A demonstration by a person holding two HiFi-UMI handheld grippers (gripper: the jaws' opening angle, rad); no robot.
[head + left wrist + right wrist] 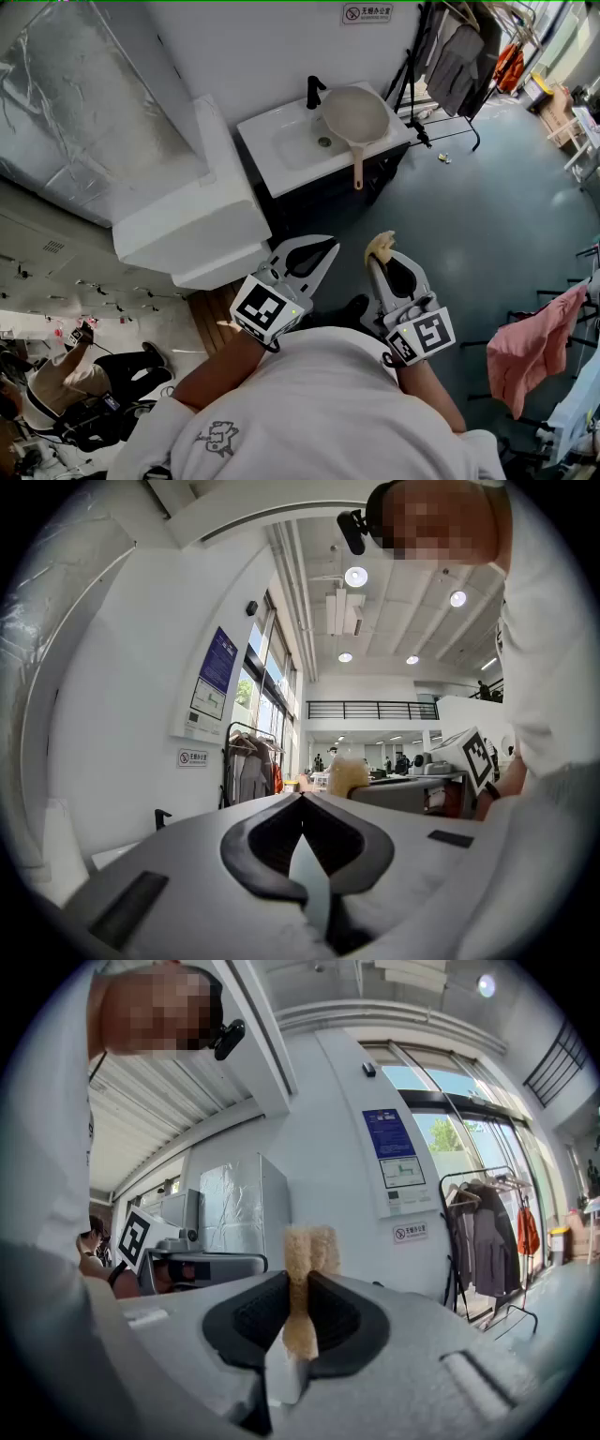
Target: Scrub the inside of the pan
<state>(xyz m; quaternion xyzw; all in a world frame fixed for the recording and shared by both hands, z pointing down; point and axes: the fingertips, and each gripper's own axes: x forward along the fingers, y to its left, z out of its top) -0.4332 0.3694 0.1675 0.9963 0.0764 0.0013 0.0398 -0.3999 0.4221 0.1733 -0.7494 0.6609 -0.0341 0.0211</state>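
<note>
Ahead, the pan point(354, 114) aims its handle point(357, 167) at the right tool point(383, 262), clamped on a sponge point(380, 245); the left tool point(329, 247) is closed, empty.

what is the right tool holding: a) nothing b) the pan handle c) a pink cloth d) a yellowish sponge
d: in the right gripper view, the right tool is closed on a yellowish sponge that sticks out past its tips.

Pan point(354, 114): on the counter point(265, 127), right of the basin point(300, 146), handle past the front edge.
Faucet point(313, 93): behind the basin.
Sponge point(380, 246): between the right hand-held gripper's point(297, 1283) jaws.
</note>
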